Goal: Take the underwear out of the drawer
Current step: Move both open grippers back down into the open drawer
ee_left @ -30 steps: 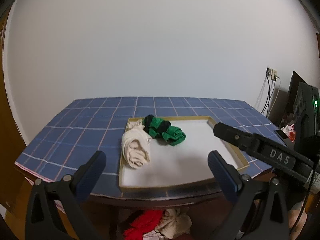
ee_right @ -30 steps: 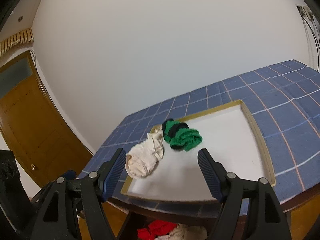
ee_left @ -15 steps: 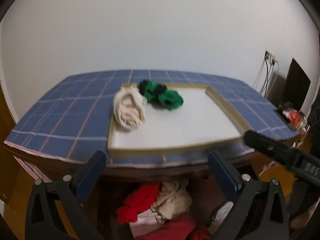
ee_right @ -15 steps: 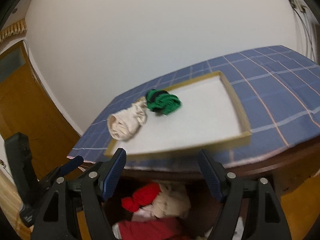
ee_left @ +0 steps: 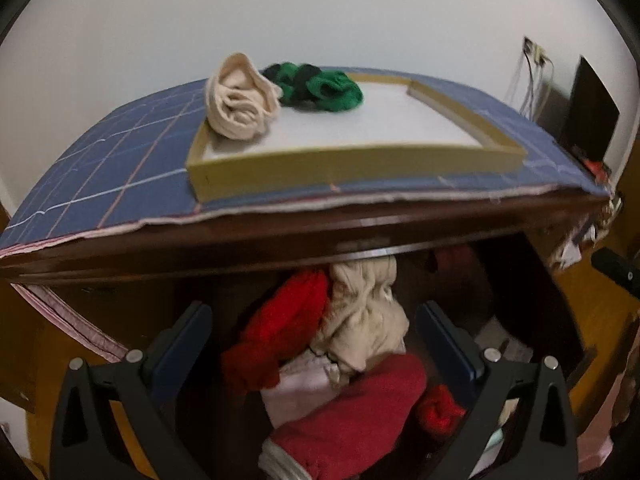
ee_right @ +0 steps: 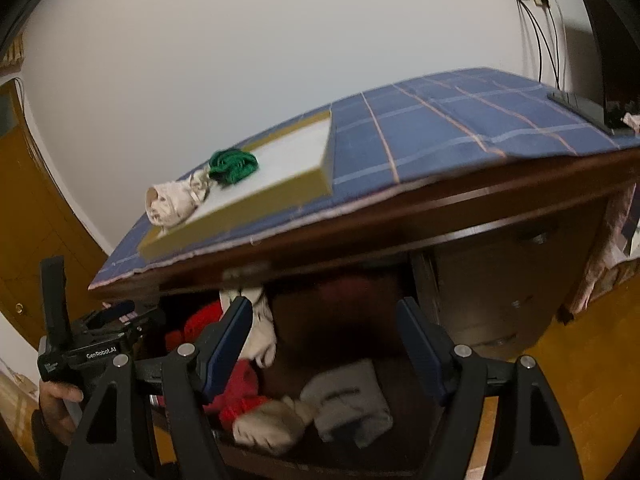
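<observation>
Below the blue-checked worktop [ee_left: 120,168], crumpled red and cream underwear [ee_left: 352,344] fills the open wooden drawer [ee_right: 420,280], no clear long axis; both the left claw [ee_left: 316,344] and right claw [ee_right: 324,340] gape empty.

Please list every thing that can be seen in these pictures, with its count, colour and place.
table: one, dark wood, under the cloth
cloth: one, blue check, over the table top
tray: one, tan rim and white floor, on the cloth
cream garment: one, over the tray's left corner
green garment: one, green and black, in the tray beside the cream one
drawer: one, dark, open below the table top
drawer clothes: a pile, red, cream and grey; count unclear
door: one, brown, far left
left gripper: open, over the pile
right gripper: open, over the drawer
</observation>
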